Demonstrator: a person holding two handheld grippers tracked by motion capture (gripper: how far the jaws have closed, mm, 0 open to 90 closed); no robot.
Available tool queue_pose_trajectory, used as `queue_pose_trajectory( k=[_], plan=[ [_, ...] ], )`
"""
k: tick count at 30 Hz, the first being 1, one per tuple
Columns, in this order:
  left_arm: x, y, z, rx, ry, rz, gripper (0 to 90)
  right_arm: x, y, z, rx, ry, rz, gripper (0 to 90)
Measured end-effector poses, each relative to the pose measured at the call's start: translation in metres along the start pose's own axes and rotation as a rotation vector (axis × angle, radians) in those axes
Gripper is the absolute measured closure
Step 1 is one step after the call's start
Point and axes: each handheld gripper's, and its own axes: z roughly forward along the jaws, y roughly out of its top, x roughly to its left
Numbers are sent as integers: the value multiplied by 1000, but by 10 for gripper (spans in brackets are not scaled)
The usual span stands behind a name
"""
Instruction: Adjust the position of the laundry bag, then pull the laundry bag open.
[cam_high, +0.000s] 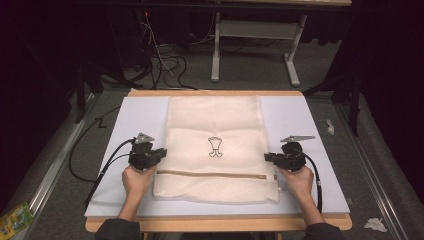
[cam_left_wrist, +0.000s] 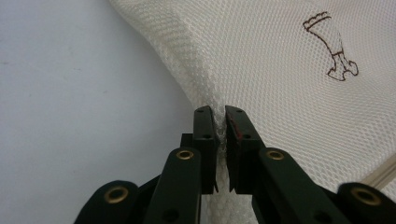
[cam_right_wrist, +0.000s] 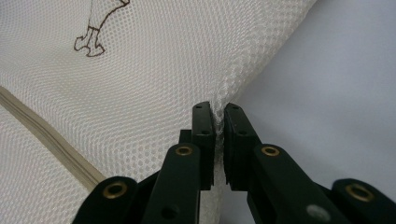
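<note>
A cream mesh bag lies flat on a pale mat, with a small dark emblem at its middle and a zip across its near part. My left gripper sits at the bag's left edge. In the left gripper view, the jaws are pinched on a fold of the bag's mesh. At the bag's right edge, my right gripper is shut in the same way. In the right gripper view, it has the mesh edge nipped between its pads.
The mat covers a wooden table whose near edge shows below the person's hands. Cables and a metal table frame stand on the floor beyond. Crumpled paper lies on the floor at the right, and a green packet at the lower left.
</note>
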Motion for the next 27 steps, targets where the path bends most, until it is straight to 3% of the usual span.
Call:
queue_pose_trajectory(
  k=[15, 22, 27],
  plan=[
    [-3, -8, 4, 25, 31, 27, 805, 2, -4, 2, -8, -18, -2, 814],
    [-5, -12, 6, 22, 45, 42, 763, 0, -8, 3, -21, -34, -2, 707],
    [-9, -14, 3, -3, 51, 52, 654, -1, -8, -1, -50, -40, 6, 596]
  ],
)
